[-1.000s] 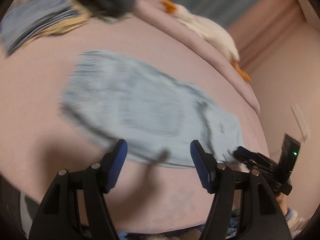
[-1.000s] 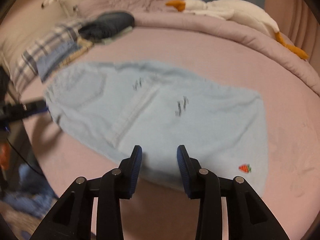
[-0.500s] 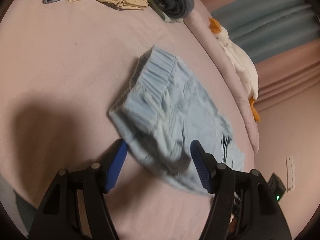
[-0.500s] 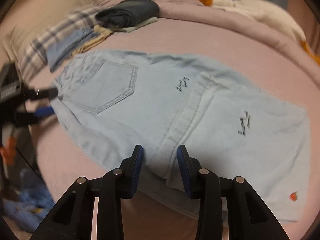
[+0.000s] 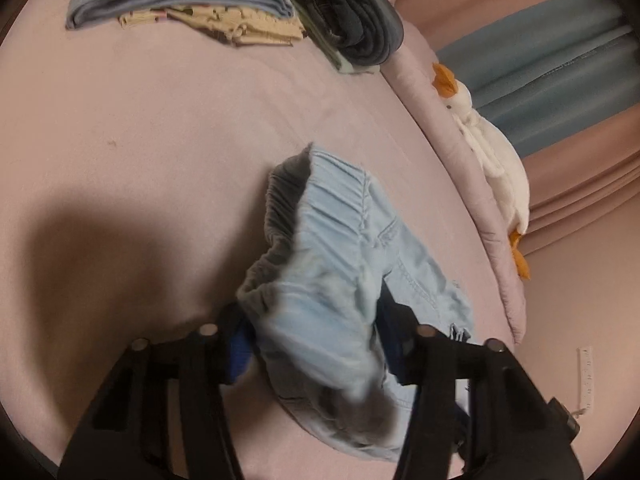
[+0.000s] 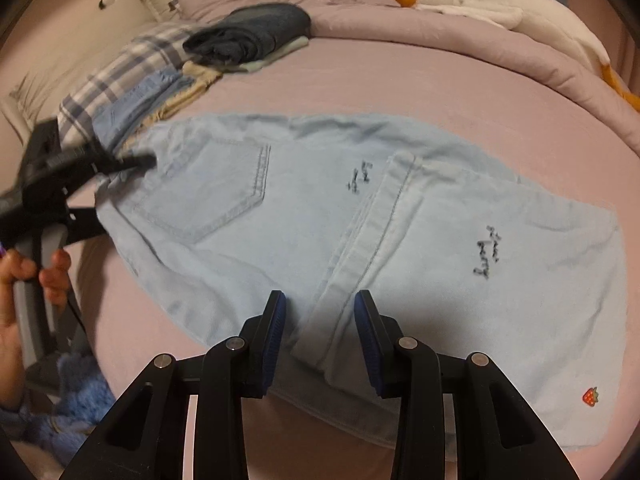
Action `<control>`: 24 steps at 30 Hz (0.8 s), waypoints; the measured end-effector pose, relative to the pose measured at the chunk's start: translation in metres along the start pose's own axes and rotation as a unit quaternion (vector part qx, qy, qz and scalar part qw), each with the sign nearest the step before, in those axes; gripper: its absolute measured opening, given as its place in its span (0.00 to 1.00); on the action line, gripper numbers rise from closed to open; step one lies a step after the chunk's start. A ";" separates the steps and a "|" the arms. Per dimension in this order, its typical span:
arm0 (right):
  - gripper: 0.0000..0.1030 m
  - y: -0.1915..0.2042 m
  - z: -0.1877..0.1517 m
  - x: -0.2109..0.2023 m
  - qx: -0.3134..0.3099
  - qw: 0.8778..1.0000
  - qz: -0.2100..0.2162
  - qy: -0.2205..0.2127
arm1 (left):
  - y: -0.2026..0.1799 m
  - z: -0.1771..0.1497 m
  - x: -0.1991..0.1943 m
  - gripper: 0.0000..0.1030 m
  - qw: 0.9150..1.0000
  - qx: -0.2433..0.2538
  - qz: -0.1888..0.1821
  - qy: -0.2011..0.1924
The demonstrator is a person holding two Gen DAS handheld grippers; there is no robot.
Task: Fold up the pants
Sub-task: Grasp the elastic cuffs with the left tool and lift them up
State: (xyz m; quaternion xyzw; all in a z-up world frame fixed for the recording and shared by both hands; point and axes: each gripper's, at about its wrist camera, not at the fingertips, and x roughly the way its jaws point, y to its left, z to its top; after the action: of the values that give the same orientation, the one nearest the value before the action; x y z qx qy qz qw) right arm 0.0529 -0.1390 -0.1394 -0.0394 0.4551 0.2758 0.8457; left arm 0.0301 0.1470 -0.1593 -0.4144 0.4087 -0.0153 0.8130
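Light blue denim pants (image 6: 460,312) lie flat on the pink bed sheet (image 6: 400,80), with a back pocket, black script stitching and a small strawberry patch (image 6: 590,396). My right gripper (image 6: 320,332) is open at the near edge, and its fingers straddle a folded hem strip. In the left wrist view the gathered waistband (image 5: 332,208) is bunched up and lifted between the fingers of my left gripper (image 5: 316,340). That gripper stands wide open around the cloth.
A stack of folded clothes (image 5: 180,0) and a dark rolled garment (image 5: 352,20) sit at the head of the bed. A white goose plush (image 5: 492,152) lies on the rolled quilt (image 6: 440,36). A person's hand (image 6: 24,276) holds the left gripper.
My left gripper pushed forward, and the waistband now bunches between its fingers. My right gripper moved in, so the hem strip lies between its fingers.
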 end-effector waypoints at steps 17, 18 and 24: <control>0.03 -0.030 0.087 0.074 0.096 0.995 -0.012 0.027 | -0.055 -0.009 -0.030 0.42 0.989 0.145 0.003 -0.037; 0.02 -0.029 0.086 0.076 0.099 0.994 -0.015 0.031 | -0.055 -0.009 -0.030 0.42 0.988 0.148 0.003 -0.036; 0.02 0.003 0.061 0.053 0.055 0.996 -0.009 0.068 | -0.055 -0.007 -0.028 0.42 0.988 0.151 0.000 -0.033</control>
State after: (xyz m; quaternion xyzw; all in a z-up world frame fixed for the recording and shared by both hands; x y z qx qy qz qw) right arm 0.1199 -0.0947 -0.1454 -0.0156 0.5255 0.2397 0.8162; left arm 0.0236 0.1164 -0.1061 -0.2869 0.3744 -0.0627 0.8795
